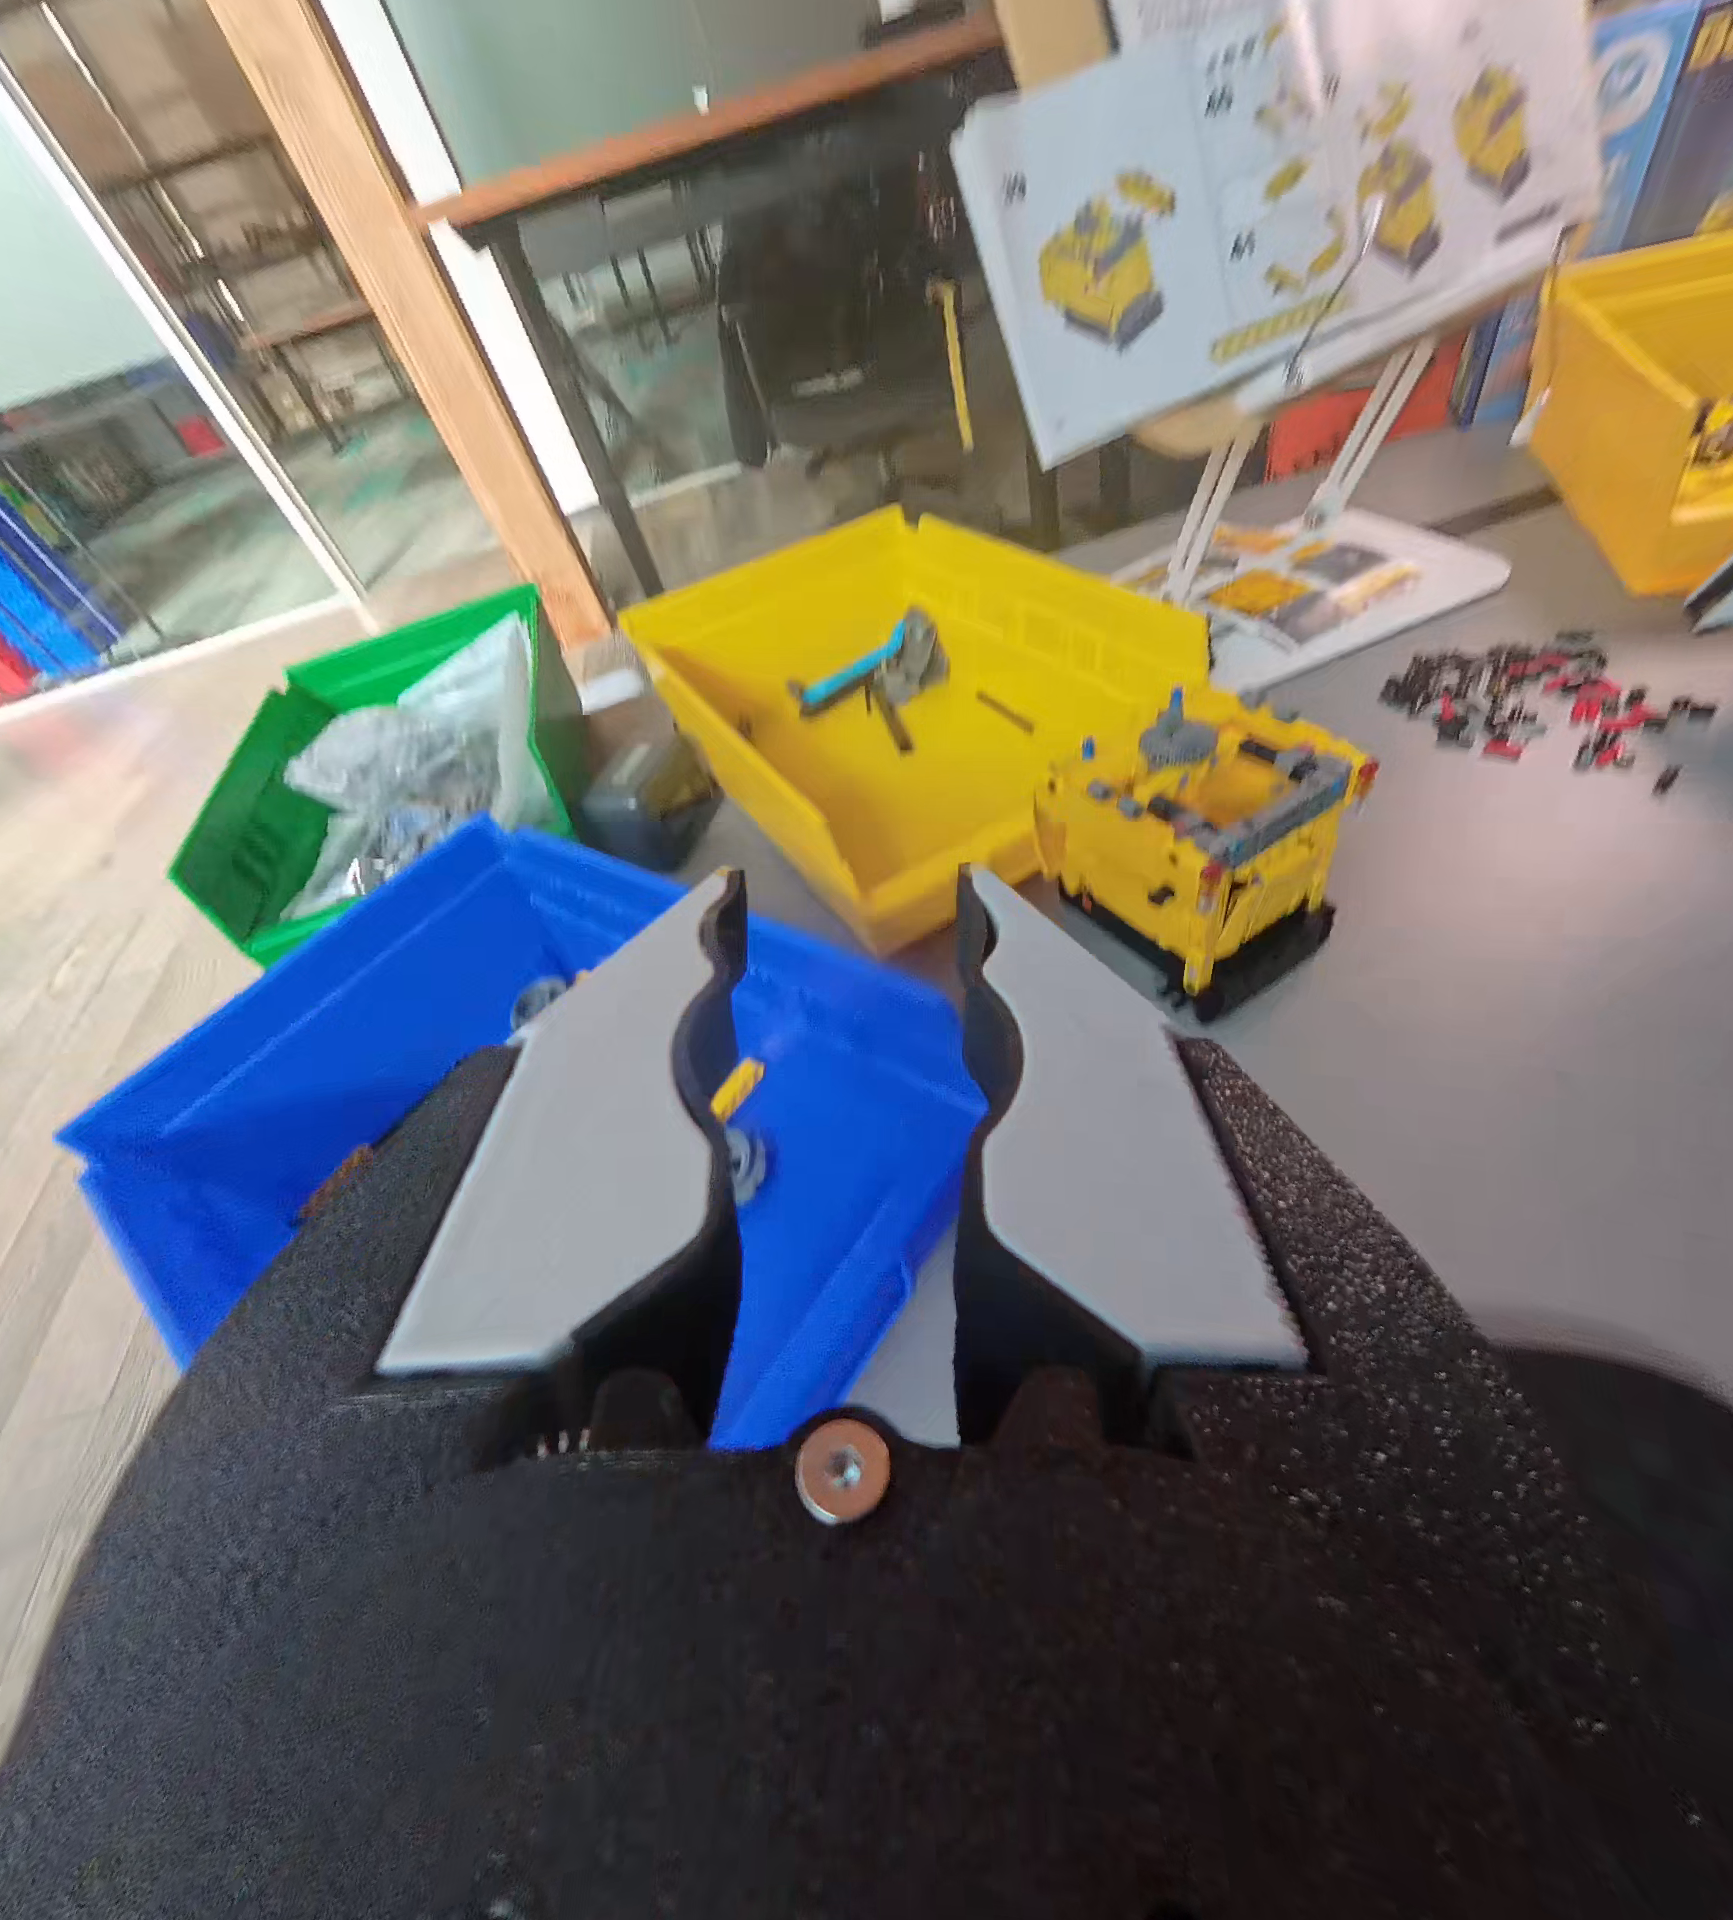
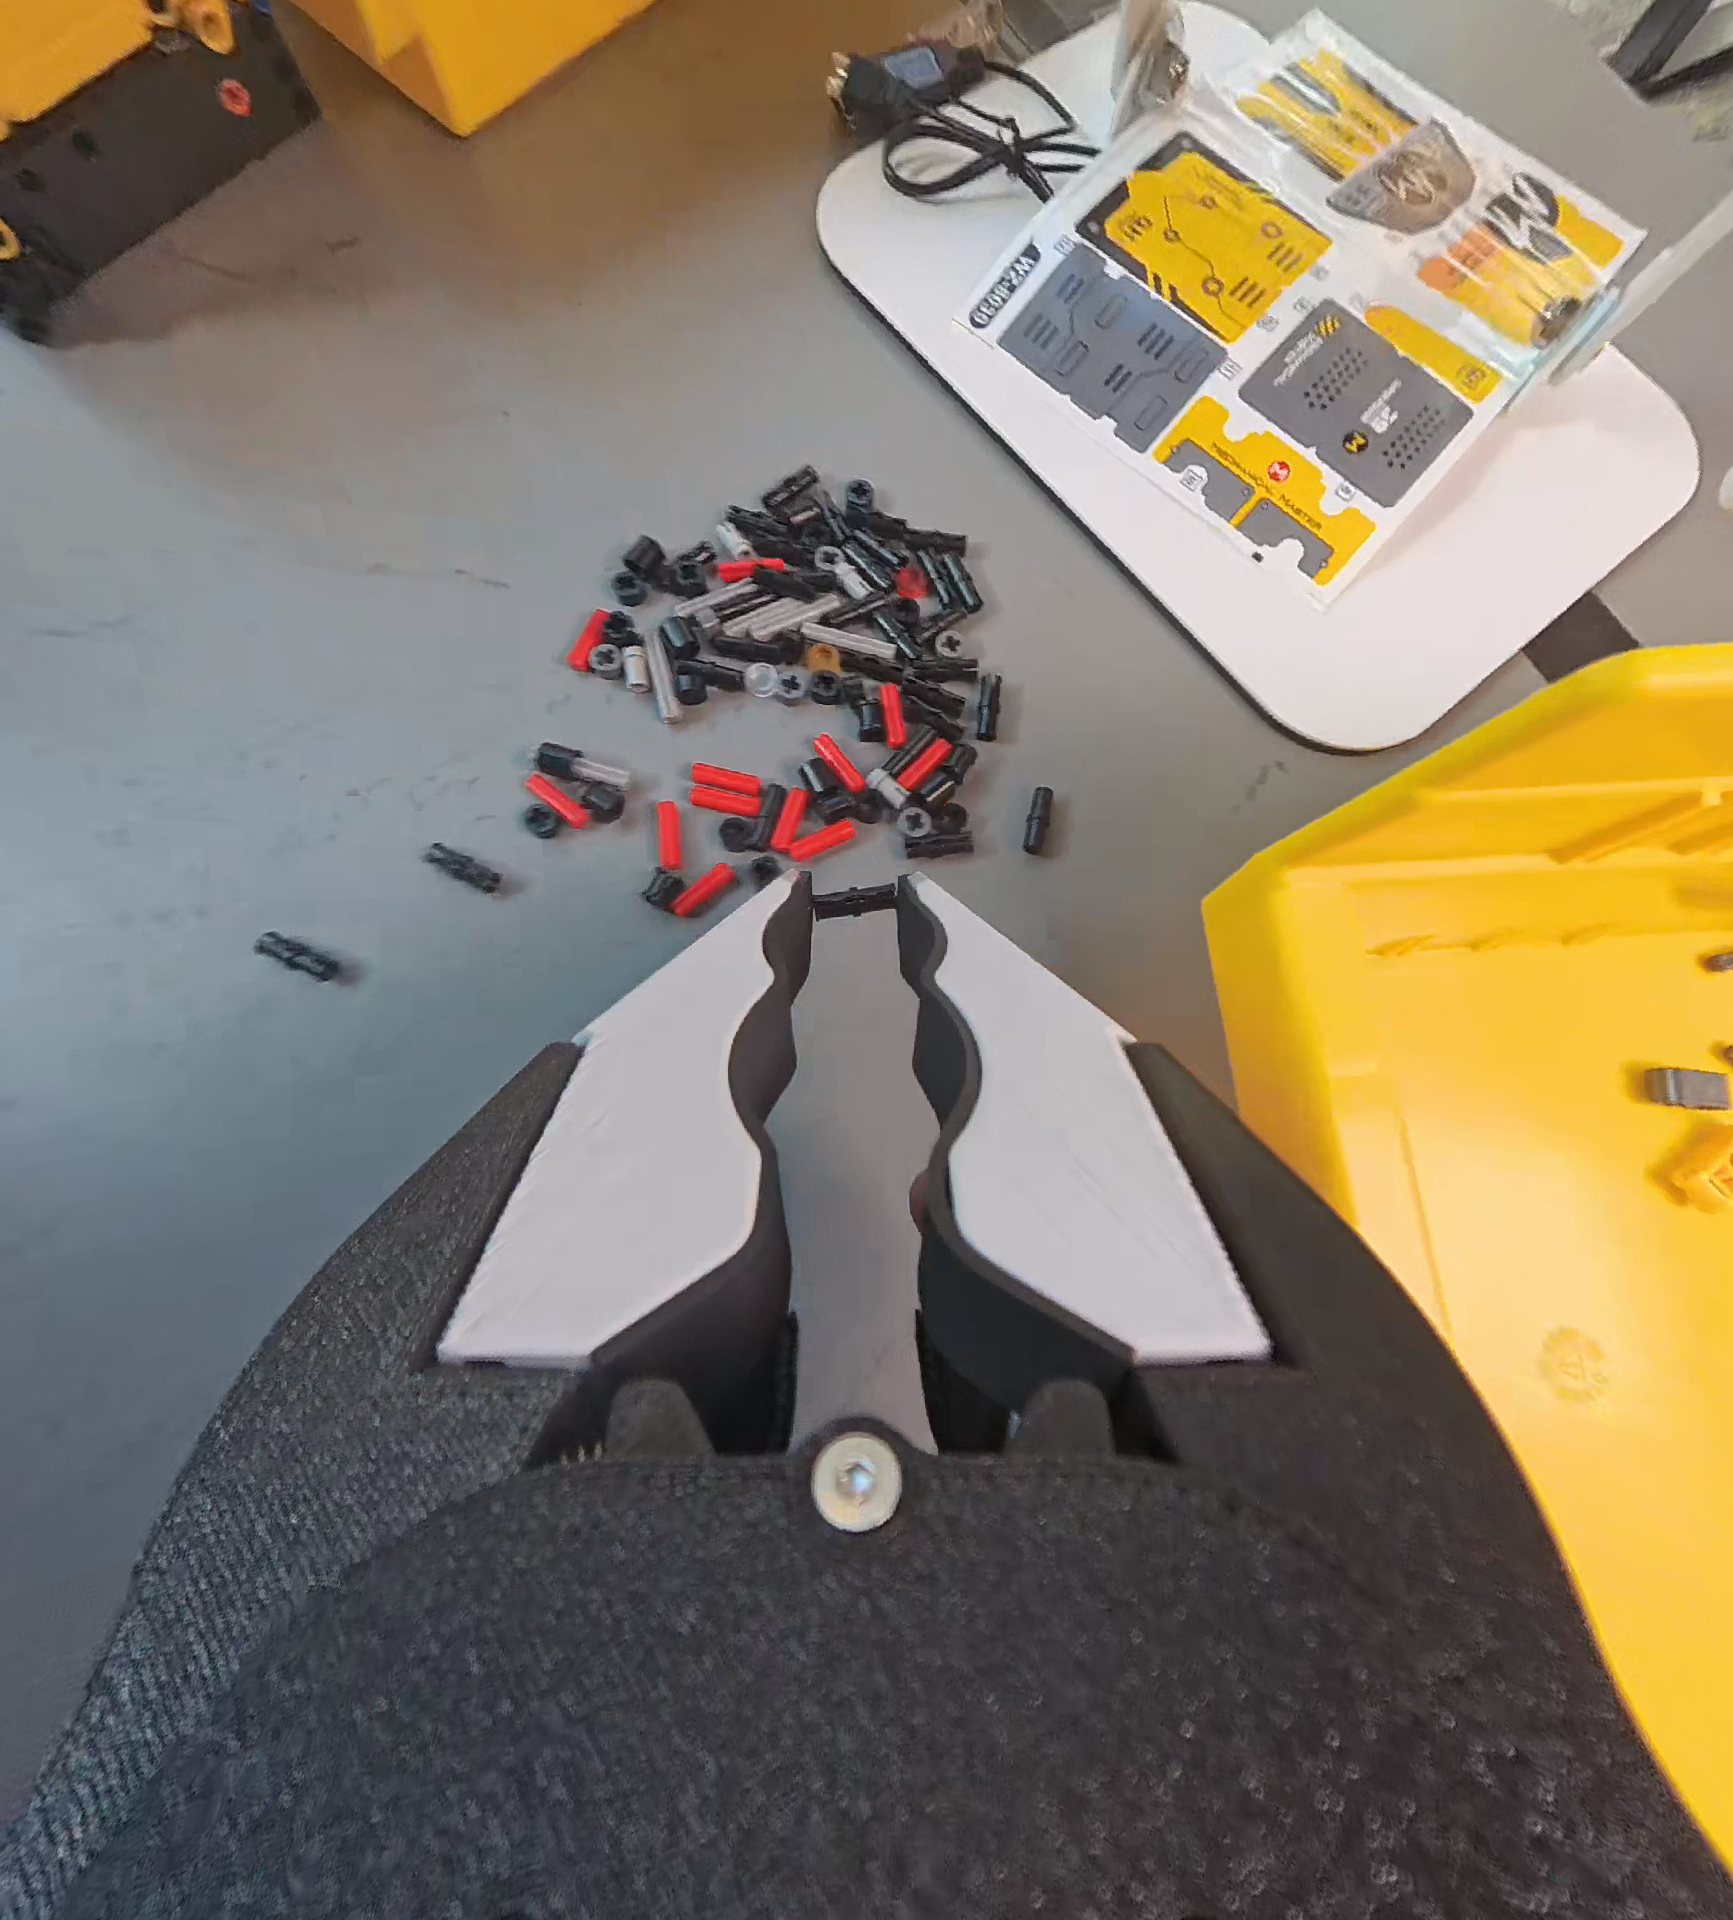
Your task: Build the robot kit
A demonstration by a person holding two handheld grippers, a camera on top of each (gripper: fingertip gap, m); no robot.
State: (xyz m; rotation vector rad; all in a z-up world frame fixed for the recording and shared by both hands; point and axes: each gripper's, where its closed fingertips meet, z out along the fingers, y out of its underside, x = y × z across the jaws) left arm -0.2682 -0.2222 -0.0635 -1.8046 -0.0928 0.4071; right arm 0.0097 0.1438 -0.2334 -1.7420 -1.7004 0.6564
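Observation:
My right gripper (image 2: 854, 896) is shut on a small black pin (image 2: 854, 900), held crosswise between its fingertips just above the grey table. It sits at the near edge of a pile of black, red and grey pins (image 2: 800, 675). My left gripper (image 1: 849, 914) is open and empty, held above a blue bin (image 1: 342, 1049) that holds a few small parts. A half-built yellow brick vehicle (image 1: 1200, 842) stands to its right; a corner of it shows in the right wrist view (image 2: 62, 135).
A yellow bin (image 1: 903, 727) with a few parts and a green bin (image 1: 270, 810) with plastic bags stand behind the blue one. Another yellow bin (image 2: 1527, 1039) is at my right gripper's right. A white stand base (image 2: 1464, 623) carries sticker sheets. An instruction booklet (image 1: 1257, 208) stands propped. Across from one pair of fingers to the other is roughly 50 cm. The half-built yellow brick vehicle (image 1: 1200, 842) is closer to my left gripper, around 15 cm from its tips; the right tips are 30 cm off.

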